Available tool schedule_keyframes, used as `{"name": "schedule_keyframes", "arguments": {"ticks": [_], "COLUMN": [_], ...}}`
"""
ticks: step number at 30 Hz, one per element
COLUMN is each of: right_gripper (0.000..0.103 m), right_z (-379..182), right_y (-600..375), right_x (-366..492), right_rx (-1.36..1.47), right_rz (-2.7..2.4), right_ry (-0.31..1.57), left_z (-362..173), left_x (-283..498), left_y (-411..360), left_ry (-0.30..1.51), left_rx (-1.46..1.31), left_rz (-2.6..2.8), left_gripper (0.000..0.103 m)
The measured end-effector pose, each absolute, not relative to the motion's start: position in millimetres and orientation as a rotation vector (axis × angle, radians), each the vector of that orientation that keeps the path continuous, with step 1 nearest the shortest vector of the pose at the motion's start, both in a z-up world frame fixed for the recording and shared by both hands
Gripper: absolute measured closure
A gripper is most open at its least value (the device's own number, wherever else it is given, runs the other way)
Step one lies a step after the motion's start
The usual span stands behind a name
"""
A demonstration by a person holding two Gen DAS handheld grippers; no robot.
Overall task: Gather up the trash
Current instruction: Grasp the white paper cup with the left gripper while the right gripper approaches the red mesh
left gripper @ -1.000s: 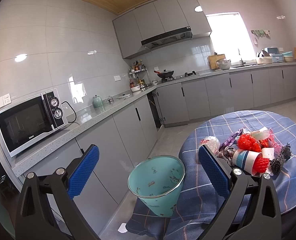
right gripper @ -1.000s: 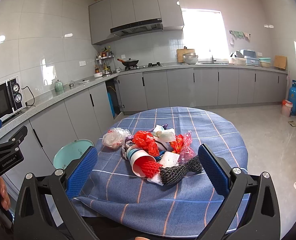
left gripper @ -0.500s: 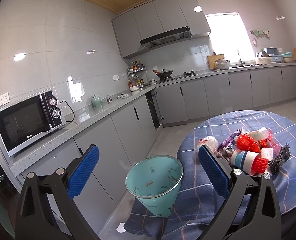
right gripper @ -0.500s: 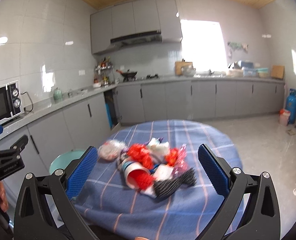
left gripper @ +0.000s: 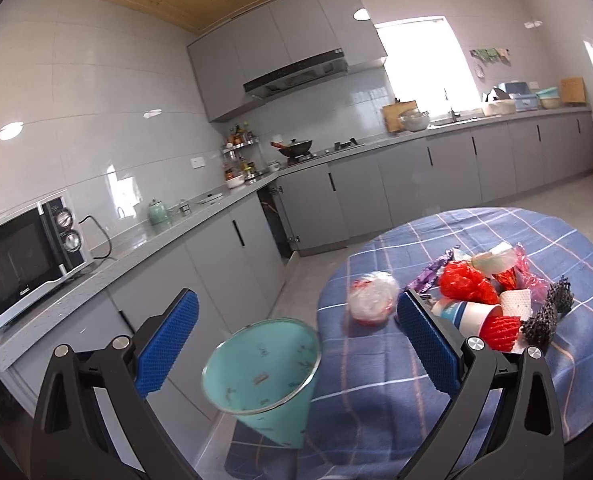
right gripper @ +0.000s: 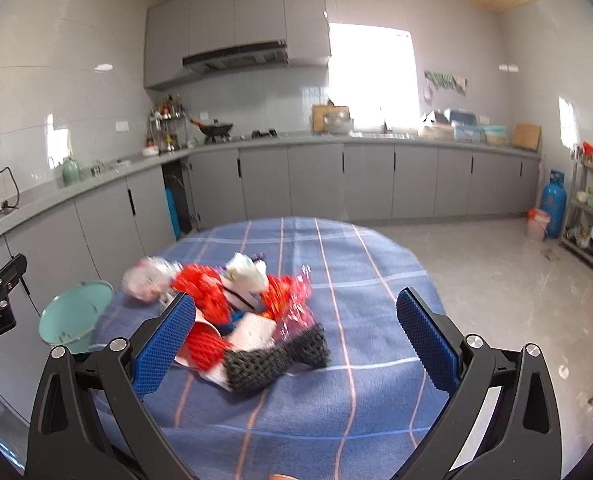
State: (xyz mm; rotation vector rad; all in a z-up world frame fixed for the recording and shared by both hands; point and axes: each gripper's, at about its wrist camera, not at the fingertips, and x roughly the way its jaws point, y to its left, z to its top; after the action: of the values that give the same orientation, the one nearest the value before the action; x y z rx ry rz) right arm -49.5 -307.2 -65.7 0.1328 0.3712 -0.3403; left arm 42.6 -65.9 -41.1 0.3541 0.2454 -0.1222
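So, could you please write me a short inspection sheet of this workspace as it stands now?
Surface: round table under a blue plaid cloth.
Job's things: trash pile heaped left of the table's middle: paper cup, red mesh, black foam net, wrappers. A clear bag lies apart, toward the bin. Teal bin stands on the floor beside the table, only specks inside.
Clutter: nothing seen on the table beyond the trash.
Grippers: left tongs open, empty, above the bin; right tongs open, empty, facing the pile.
Cables: microwave cord on the counter.
Surroundings: grey kitchen cabinets, wok on the stove, blue gas cylinder.
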Motion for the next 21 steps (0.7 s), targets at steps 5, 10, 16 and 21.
{"name": "schedule_keyframes", "arguments": {"ticks": [5, 10, 16, 21], "right_gripper": [0.005, 0.005, 0.005, 0.005], "right_z": [-93, -110, -125, -134], "right_y": [-316, -330, -340, -345], "right_x": [-33, -22, -13, -9], "right_rx": [0.102, 0.122, 0.145, 0.167], "right_rz": [-0.386, -0.411, -0.412, -0.409], "right_ry": [0.398, 0.424, 0.450, 0.478], "left_z": [-66, -87, -117, -132], "left_x": [63, 73, 79, 84], "left_y": [-98, -133, -166, -177], "left_ry": [0.252, 0.274, 0.325, 0.352], "left_rx": [0.356, 0.380, 0.437, 0.466], "left_rz": [-0.162, -0.219, -0.276, -0.306], "left_gripper": [0.005, 0.005, 0.005, 0.005]}}
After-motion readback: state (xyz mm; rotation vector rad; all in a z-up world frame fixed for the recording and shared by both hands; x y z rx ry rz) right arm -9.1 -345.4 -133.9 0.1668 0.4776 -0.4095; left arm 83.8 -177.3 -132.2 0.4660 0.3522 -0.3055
